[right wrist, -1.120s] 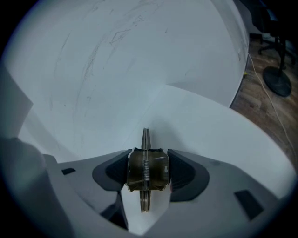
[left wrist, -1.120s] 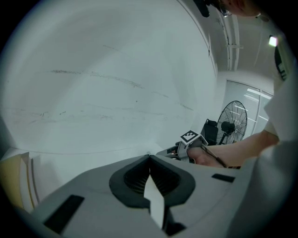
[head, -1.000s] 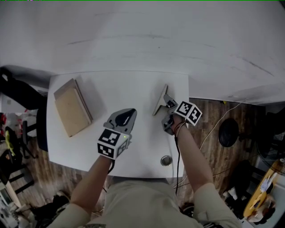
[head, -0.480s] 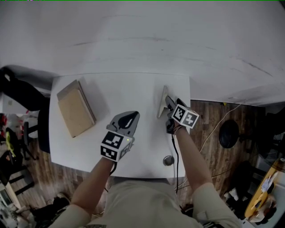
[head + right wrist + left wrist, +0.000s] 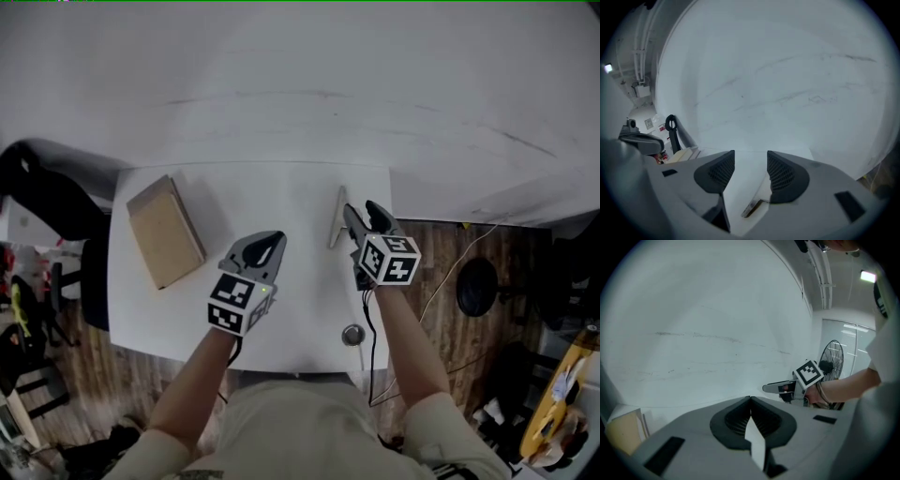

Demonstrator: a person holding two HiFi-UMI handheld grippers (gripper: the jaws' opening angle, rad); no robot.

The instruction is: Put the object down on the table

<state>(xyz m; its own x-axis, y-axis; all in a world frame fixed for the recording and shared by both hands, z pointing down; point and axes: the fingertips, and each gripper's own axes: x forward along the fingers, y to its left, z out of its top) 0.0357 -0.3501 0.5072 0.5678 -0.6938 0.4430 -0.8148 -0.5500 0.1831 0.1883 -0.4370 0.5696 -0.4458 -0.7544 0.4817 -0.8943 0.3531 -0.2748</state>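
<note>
Right tongs (image 5: 361, 210) closing, thin pale flat board (image 5: 337, 217) unclamped between them at white counter (image 5: 262, 197): withdraw straight back; left tongs (image 5: 270, 241) together, empty.

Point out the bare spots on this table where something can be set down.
Bare: the middle of the table, between the brown box and the thin board, and the front-left corner below the box. Crowded: the right edge, with the board and the round metal fitting.
</note>
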